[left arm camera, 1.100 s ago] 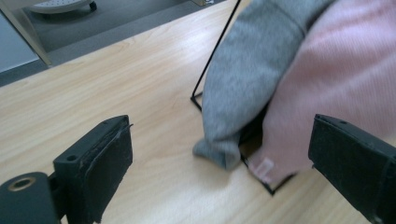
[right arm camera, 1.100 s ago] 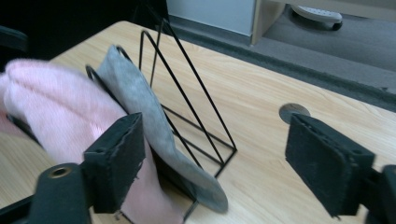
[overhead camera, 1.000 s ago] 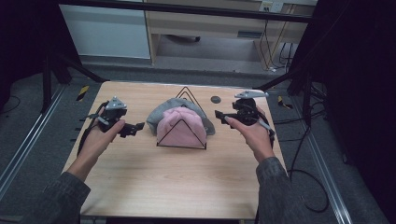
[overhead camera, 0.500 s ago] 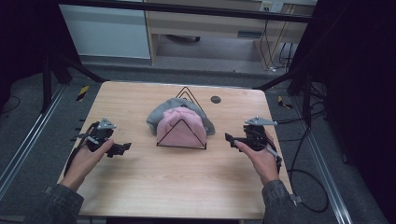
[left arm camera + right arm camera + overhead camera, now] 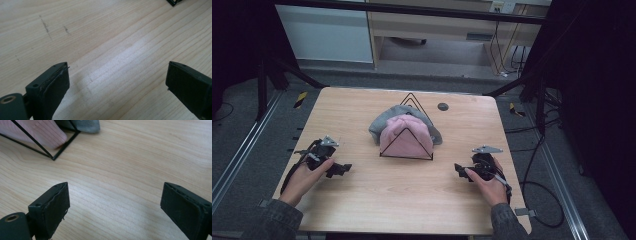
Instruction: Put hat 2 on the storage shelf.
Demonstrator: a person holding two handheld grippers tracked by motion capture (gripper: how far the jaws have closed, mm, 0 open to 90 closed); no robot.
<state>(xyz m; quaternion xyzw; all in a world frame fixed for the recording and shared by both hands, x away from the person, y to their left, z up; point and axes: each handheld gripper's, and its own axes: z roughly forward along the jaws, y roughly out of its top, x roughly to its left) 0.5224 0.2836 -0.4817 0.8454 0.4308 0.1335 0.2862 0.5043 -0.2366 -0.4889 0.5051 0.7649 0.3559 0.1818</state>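
A pink knit hat [image 5: 406, 136] lies on a grey hat [image 5: 382, 123] in the middle of the wooden table [image 5: 412, 195], inside a black wire triangular frame [image 5: 405, 157]. My left gripper [image 5: 343, 169] rests low at the table's left front, open, with bare wood between its jaws [image 5: 117, 75]. At the right front, my right gripper [image 5: 460, 170] is open too, nothing between its jaws [image 5: 115, 200]. The right gripper view shows the frame's corner [image 5: 53, 158], the pink hat [image 5: 42, 132] and the grey hat [image 5: 85, 125] ahead to its upper left.
A small dark round object [image 5: 442, 106] lies near the table's far edge. Black cables [image 5: 542, 150] trail off the right side. A metal rail [image 5: 242, 150] runs along the floor at the left, and a cabinet [image 5: 432, 30] stands beyond the table.
Both hands have drawn back from the hats toward the table's front corners and come down low over the wood. Both grippers stay open and empty.
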